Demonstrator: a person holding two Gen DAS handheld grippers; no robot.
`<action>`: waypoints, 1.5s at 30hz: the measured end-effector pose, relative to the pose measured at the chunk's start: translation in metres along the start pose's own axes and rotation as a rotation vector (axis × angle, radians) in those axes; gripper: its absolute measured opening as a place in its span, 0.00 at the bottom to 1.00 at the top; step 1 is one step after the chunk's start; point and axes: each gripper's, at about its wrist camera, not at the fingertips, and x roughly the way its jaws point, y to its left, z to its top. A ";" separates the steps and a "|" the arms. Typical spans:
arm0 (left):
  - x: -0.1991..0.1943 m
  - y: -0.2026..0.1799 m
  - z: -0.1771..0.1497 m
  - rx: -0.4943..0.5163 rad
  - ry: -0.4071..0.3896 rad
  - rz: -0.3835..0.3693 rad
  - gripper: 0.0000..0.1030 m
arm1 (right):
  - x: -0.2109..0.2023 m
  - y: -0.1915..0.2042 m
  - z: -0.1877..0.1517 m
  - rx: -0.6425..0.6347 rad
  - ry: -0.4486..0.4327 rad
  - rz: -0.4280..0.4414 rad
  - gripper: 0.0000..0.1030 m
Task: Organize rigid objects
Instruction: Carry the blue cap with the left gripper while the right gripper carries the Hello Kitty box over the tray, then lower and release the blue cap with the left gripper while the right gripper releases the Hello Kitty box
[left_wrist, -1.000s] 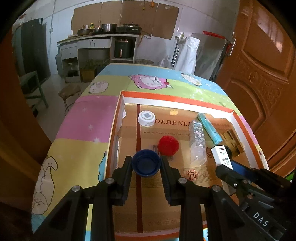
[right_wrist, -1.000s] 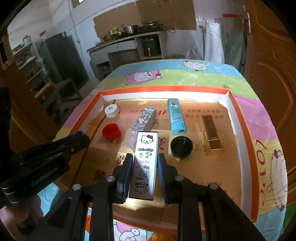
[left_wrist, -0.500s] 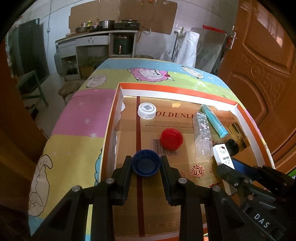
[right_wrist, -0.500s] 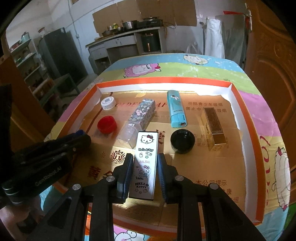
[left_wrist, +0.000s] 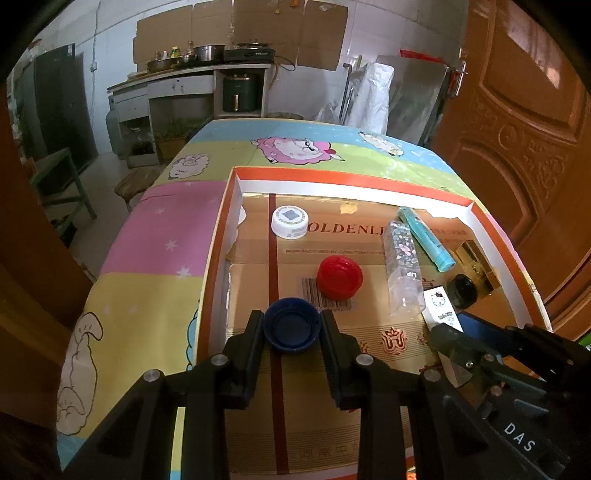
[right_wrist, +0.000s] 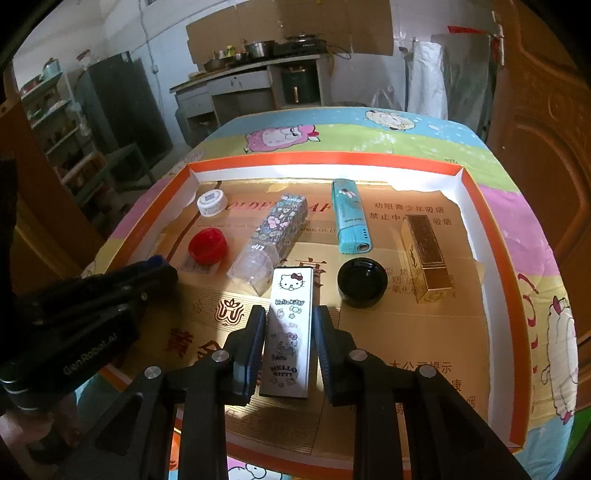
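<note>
- Two grips are on at once: your left gripper is closed narrowly on the blue cap, pinching its rim from both sides, low over the near left of the tray.
- Your right gripper clamps the Hello Kitty box across its long sides, near its lower half, above the tray's near middle.
- Expect the cap to be light, stiff and round; it could roll out of the pinch, so stay centred on it.
- Treat the box as light, probably hollow card; squeeze gently, since it may crush or pivot.
- Loose in the tray lie the red cap and black lid.
</note>
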 end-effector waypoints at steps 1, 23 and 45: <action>0.000 0.000 0.000 -0.001 -0.001 -0.005 0.30 | 0.000 0.000 0.000 0.001 0.000 0.000 0.27; -0.021 -0.002 0.003 -0.019 -0.044 -0.027 0.39 | -0.021 0.001 0.002 0.010 -0.037 0.018 0.27; -0.076 -0.016 -0.012 0.002 -0.100 -0.031 0.39 | -0.078 0.009 -0.010 0.005 -0.096 0.013 0.27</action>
